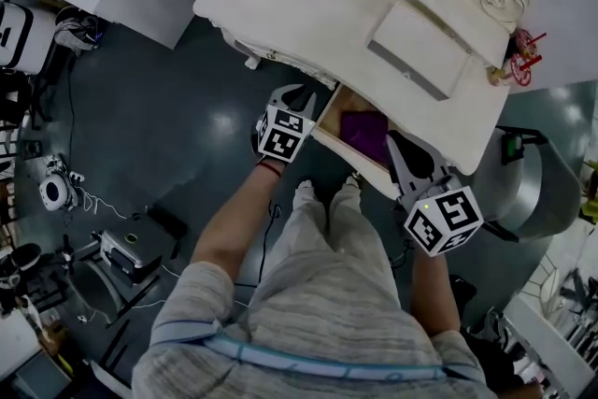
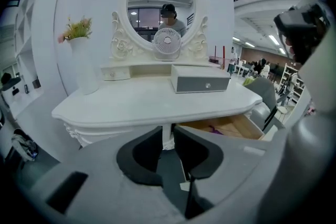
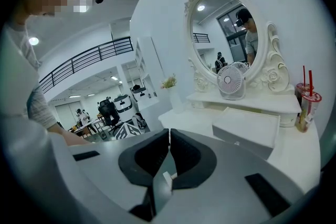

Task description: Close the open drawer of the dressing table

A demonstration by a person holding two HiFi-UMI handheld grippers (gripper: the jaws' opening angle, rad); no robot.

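The drawer (image 1: 329, 119) is open, at 3 o'clock from the left gripper (image 1: 301, 92), whose jaws stand slightly apart and empty. The right gripper (image 1: 397, 143), jaws together on nothing, sits at the drawer's 4 o'clock. Pushing it shut remains undone.

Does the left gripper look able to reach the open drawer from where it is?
Probably yes: the left gripper hangs right beside the drawer, and nothing stands between them.
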